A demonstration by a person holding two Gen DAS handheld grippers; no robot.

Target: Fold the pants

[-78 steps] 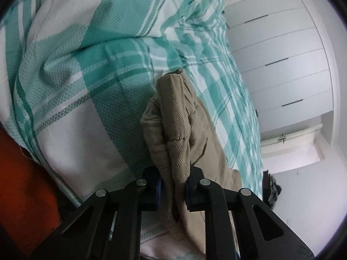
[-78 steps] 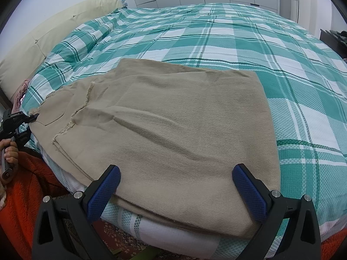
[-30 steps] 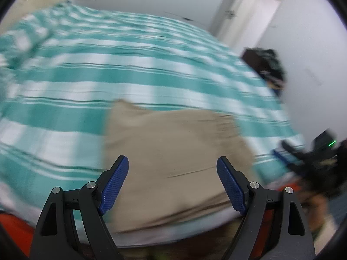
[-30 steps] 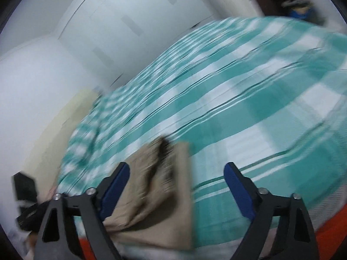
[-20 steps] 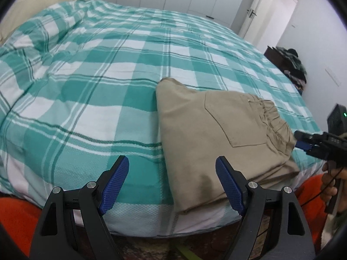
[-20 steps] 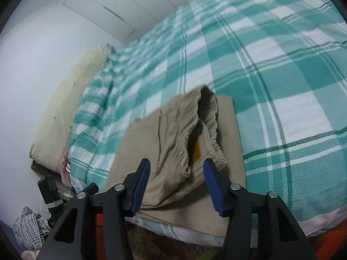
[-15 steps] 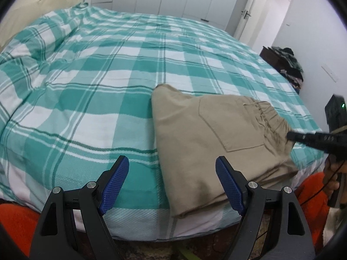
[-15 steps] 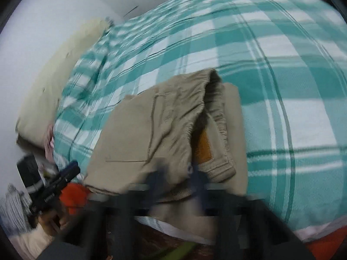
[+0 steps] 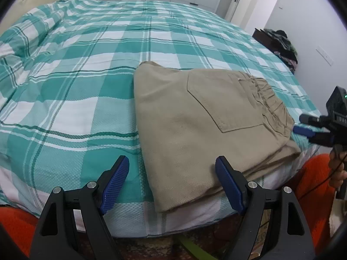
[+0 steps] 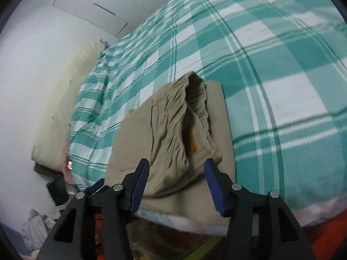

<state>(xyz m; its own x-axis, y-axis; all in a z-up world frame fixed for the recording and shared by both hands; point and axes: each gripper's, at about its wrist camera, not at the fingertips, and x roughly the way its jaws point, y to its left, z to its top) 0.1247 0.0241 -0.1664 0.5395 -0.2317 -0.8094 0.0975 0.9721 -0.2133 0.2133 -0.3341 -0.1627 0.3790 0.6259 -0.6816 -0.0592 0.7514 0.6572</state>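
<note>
A: Where do the pants (image 9: 201, 121) lie?
B: Folded into a flat tan stack at the near edge of the checked bedspread (image 9: 86, 65), pocket up, waistband toward my right side

A: Left gripper (image 9: 172, 184)?
B: Jaws wide apart, nothing between them, hovering over the stack's near corner

A: Right gripper (image 10: 175, 182)?
B: Jaws have just been opening; they stand part open around the gathered waistband (image 10: 184, 119), pads not pressing it

The only lettering, on the black camera body (image 9: 337, 110) above the right gripper (image 9: 308, 133), is too small to read.
</note>
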